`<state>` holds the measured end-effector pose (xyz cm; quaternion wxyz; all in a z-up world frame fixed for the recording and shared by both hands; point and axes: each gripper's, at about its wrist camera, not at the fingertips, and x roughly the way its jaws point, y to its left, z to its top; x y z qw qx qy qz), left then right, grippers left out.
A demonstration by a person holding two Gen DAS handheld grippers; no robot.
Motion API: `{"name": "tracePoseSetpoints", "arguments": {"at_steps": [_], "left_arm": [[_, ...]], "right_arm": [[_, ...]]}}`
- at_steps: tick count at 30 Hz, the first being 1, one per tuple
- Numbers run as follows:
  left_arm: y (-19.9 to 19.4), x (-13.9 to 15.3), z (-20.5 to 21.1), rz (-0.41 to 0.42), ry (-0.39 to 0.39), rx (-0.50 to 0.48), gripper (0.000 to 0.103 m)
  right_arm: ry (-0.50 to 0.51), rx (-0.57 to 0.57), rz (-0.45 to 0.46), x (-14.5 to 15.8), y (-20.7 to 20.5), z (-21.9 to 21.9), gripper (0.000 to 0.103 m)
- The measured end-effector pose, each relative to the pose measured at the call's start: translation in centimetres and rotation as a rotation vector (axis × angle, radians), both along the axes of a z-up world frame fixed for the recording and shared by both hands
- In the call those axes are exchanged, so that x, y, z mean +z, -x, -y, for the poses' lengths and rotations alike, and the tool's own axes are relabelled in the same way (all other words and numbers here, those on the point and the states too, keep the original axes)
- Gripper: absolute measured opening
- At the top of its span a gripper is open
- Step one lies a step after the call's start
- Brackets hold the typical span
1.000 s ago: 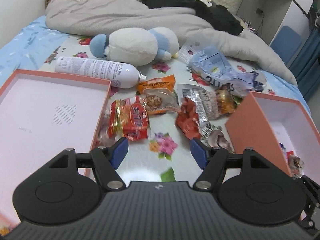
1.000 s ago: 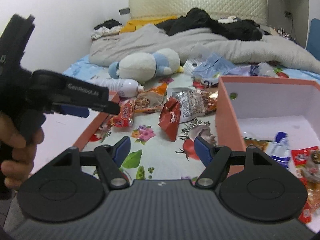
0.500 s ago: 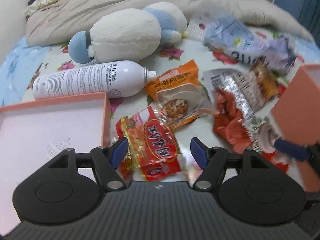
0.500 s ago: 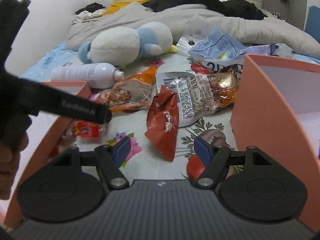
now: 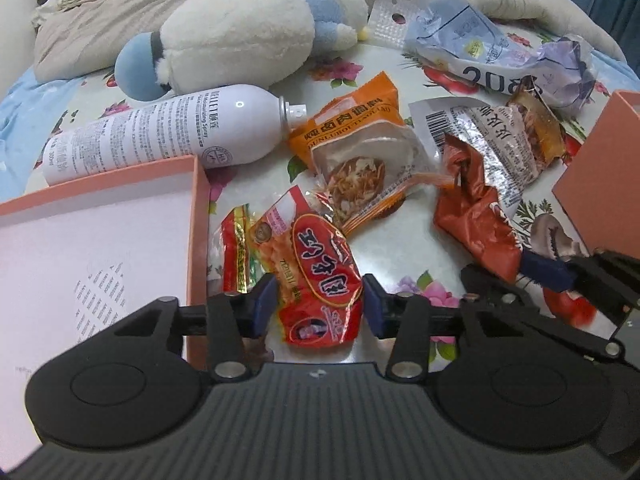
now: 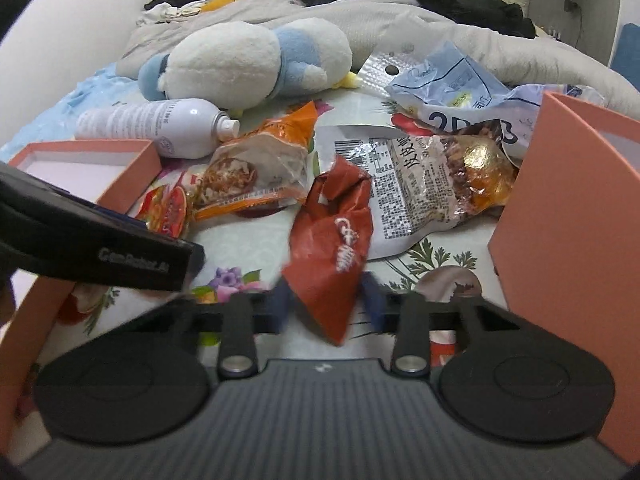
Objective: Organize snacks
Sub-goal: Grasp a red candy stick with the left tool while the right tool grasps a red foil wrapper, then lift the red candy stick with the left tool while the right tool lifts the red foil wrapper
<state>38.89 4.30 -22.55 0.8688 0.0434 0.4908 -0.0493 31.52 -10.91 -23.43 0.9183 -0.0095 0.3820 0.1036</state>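
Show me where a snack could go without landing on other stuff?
The pink tray beside the spray can is bare inside. A small patch of flowered sheet shows between the red packet and the crumpled bag. Behind them, packets overlap up to the plush.

Both cameras sit just behind their fingers, low and close over a flowered bedsheet (image 5: pixel 384 248), tilted down toward the headboard. The left view looks from beside the left box (image 5: pixel 100 248), the right from beside the right box (image 6: pixel 568 216). Both share the snack packets, spray bottle (image 5: pixel 160 136) and plush toy (image 6: pixel 240 60).
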Motion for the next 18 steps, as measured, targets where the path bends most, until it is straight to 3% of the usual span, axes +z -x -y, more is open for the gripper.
{"name": "tracePoseSetpoints", "arguments": {"at_steps": [2, 7, 13, 18], "left_arm": [[0.6, 0.3, 0.3, -0.001, -0.008, -0.006, 0.045], [2.7, 1.5, 0.4, 0.013, -0.008, 0.007, 0.02], [6.0, 3.9, 0.5, 0.081, -0.023, 0.059, 0.011], [8.8, 6.2, 1.2, 0.117, 0.008, 0.08, 0.009]], "right_arm": [[0.003, 0.003, -0.008, 0.4, 0.4, 0.1, 0.029], [0.006, 0.011, -0.003, 1.4, 2.3, 0.5, 0.025], [-0.004, 0.029, -0.003, 2.9, 5.2, 1.3, 0.022], [-0.003, 0.037, 0.01, 4.2, 8.0, 2.1, 0.021]]}}
